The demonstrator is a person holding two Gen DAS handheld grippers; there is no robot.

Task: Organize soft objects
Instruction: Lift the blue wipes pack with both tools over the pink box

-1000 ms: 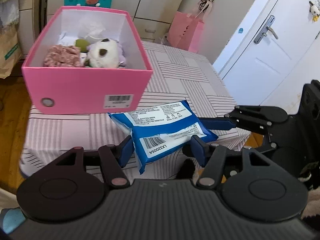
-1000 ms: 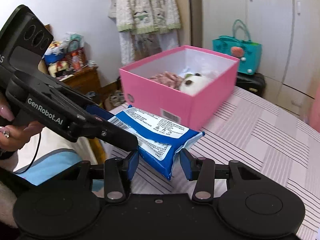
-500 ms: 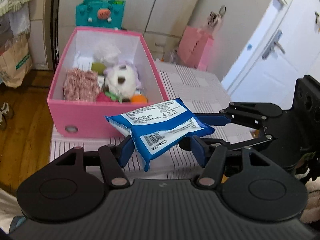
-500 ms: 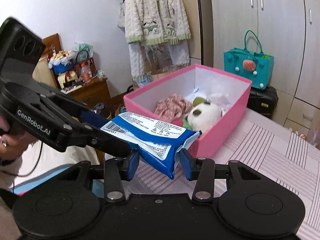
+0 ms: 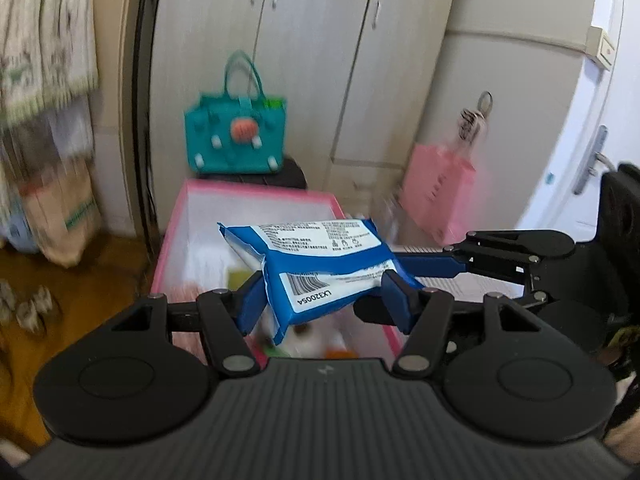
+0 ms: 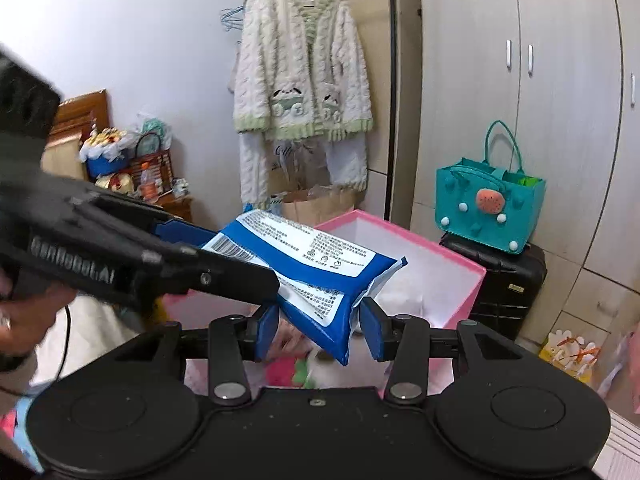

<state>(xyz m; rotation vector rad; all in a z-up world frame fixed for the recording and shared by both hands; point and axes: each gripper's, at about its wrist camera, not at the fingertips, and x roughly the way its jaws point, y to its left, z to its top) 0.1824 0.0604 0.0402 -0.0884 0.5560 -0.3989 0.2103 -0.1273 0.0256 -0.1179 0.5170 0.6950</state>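
From the left wrist camera, a blue wipes pack (image 5: 320, 264) is being held in mid-air above the open pink box (image 5: 256, 196), clamped at one end between the blue pads of the left gripper (image 5: 324, 300). The far end of the pack is being gripped by the right gripper (image 5: 452, 264), which is reaching in from the right side of the view. The soft pack is probably being carried by both ends so that it does not sag or slip on the way over the box rim. Blurred soft items are being glimpsed inside the box beneath the pack; they cannot be identified here. A teal handbag (image 5: 236, 136) and a pink bag (image 5: 436, 196) are being seen behind, against the cupboards.

From the right wrist camera, the same wipes pack (image 6: 308, 264) is being pinched at its lower corner by the right gripper (image 6: 320, 330), its pads closed against the wrapper. The left gripper (image 6: 188, 232) is being held across the view from the left, closed on the pack's opposite end, with part of a hand (image 6: 24, 316) visible on its handle. The pack is being tilted, its near corner lowest, directly over the pink box (image 6: 476, 280), apparently in readiness to be lowered in among the plush things already lying there. A knitted cardigan (image 6: 300, 76) is hanging behind.
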